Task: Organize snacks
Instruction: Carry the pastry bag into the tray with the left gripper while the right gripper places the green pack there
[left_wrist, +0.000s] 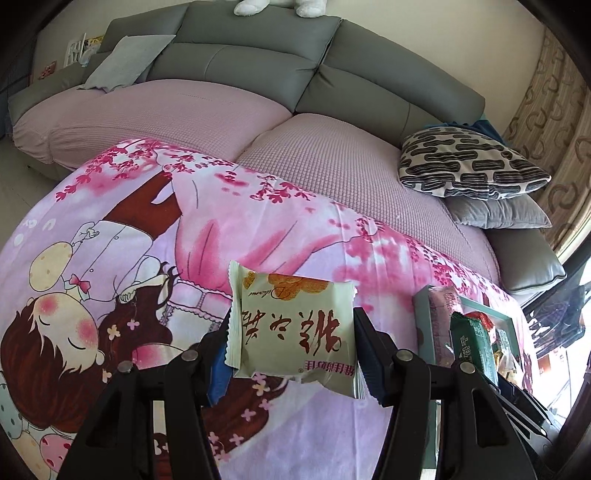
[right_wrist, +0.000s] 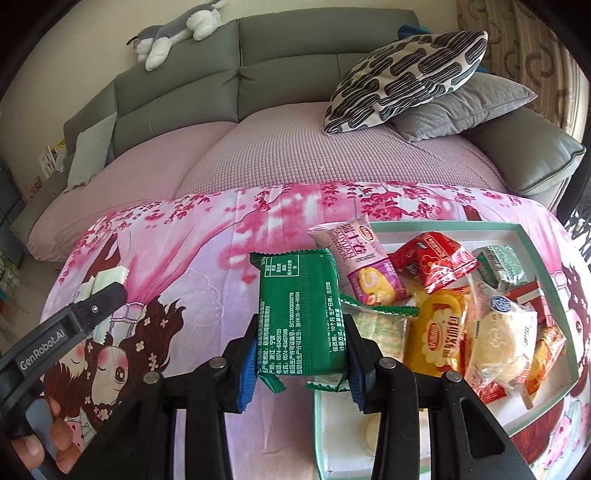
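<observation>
Green packet (right_wrist: 301, 314), cream packet (left_wrist: 295, 325), pink floral cloth (left_wrist: 258, 206).

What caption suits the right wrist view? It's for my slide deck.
Right gripper clamps a green snack packet beside the snack-filled tray.

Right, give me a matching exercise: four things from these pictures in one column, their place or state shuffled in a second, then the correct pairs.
1. cream packet
2. green packet
3. red packet
4. patterned cushion

A. lying in the tray
B. clamped in the right gripper
C. leaning on a grey cushion on the sofa
D. clamped in the left gripper

Pairs: 1-D, 2-B, 3-A, 4-C
</observation>
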